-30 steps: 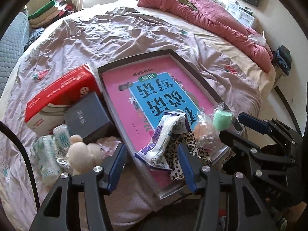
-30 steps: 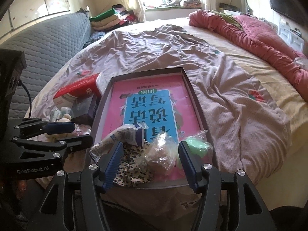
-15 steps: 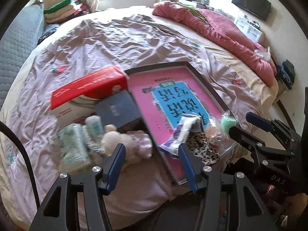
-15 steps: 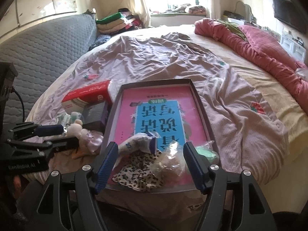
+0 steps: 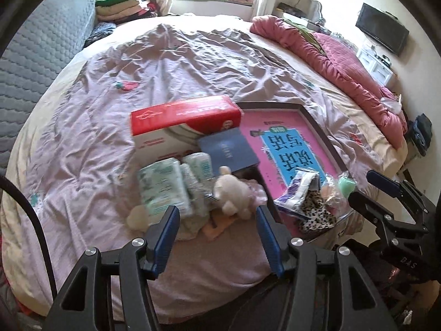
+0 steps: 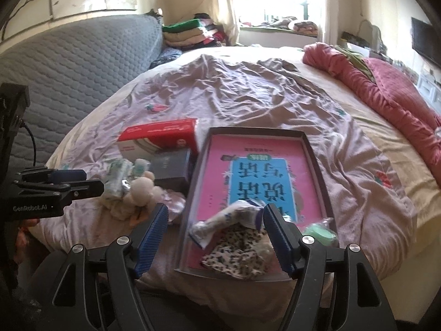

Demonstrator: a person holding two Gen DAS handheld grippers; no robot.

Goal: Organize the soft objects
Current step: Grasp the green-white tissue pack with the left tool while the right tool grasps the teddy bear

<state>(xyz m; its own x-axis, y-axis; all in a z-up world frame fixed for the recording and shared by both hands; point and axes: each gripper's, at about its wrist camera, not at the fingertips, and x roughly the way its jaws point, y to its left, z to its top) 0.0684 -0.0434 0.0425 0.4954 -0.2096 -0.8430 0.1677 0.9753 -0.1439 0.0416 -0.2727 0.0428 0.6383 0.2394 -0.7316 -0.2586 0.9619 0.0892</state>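
Picking next item. Left gripper (image 5: 217, 227) wide, empty, facing plush toy (image 5: 234, 194) in pile beside tray (image 5: 321, 132). Right gripper (image 6: 215, 233) wide, empty, over tray's near end. Next probably: close on plush, move into tray.

Black left gripper (image 5: 217, 237), blue ribbed pads (image 5: 164, 238), silver screws.
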